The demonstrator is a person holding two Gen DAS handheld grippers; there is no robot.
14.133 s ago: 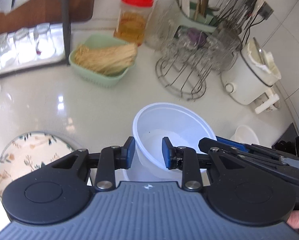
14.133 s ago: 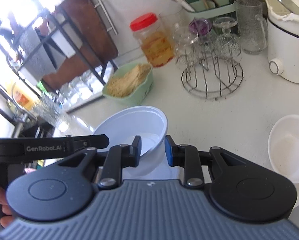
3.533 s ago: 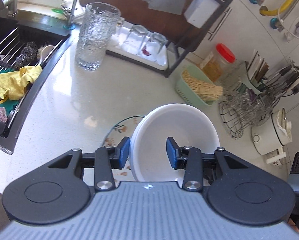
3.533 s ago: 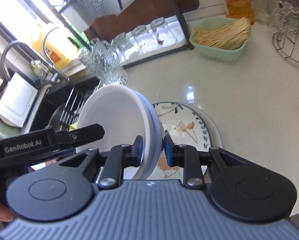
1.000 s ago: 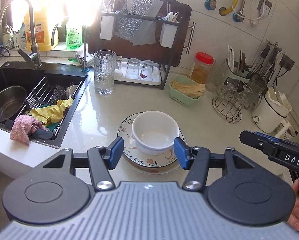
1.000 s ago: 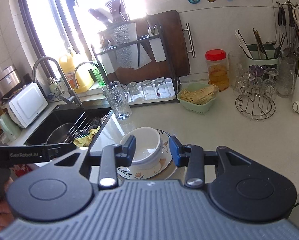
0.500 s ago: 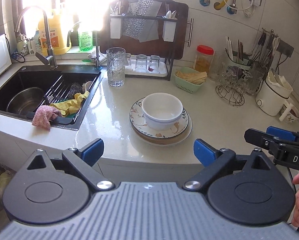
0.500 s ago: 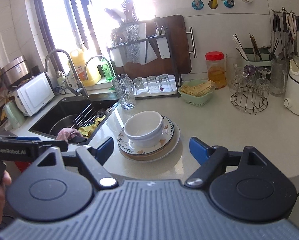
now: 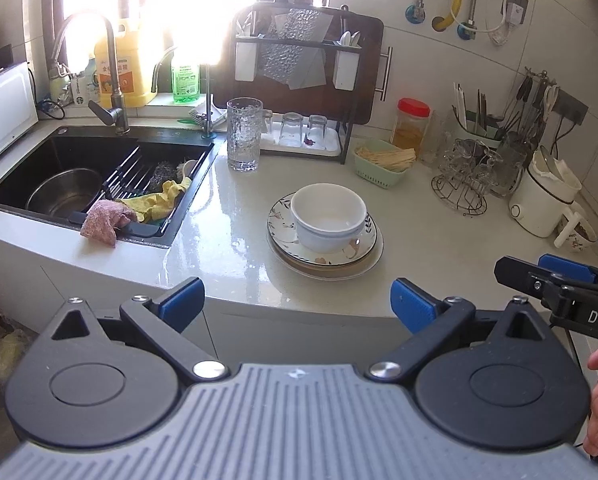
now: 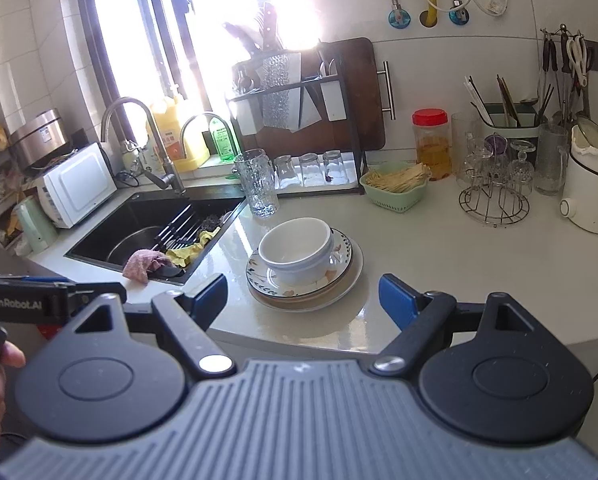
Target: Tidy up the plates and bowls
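While both pairs of tongs are held back from the worktop edge, each one stands spread wide and grasps nothing. From its own camera, the left tongs (image 9: 297, 306) show two blue-tipped fingers far apart, with the worktop (image 9: 235, 240) beyond them. The right tongs (image 10: 303, 300) are spread the same way in their own camera.

Straight ahead of both, near the front edge of the worktop, sits a stack of plates (image 9: 326, 254): a flowered plate on top of plainer ones. White bowls (image 9: 329, 216) are nested one inside another and stand upright in the middle of the top plate; the right camera shows the stacked rims (image 10: 297, 250).

To the left of the stack is a black sink (image 9: 79, 172) with a metal pot, a yellow cloth and a pink cloth (image 9: 105, 226) draped over its front rim. Behind the stack stands a tall ribbed glass (image 9: 243, 134), and beside it a dark rack with upturned glasses (image 9: 303, 130). To the right are a green basket (image 9: 383, 164) of thin sticks, a red-lidded jar (image 9: 413, 124), a wire stand of glasses (image 9: 461, 180) and a white cooker (image 9: 543, 200).
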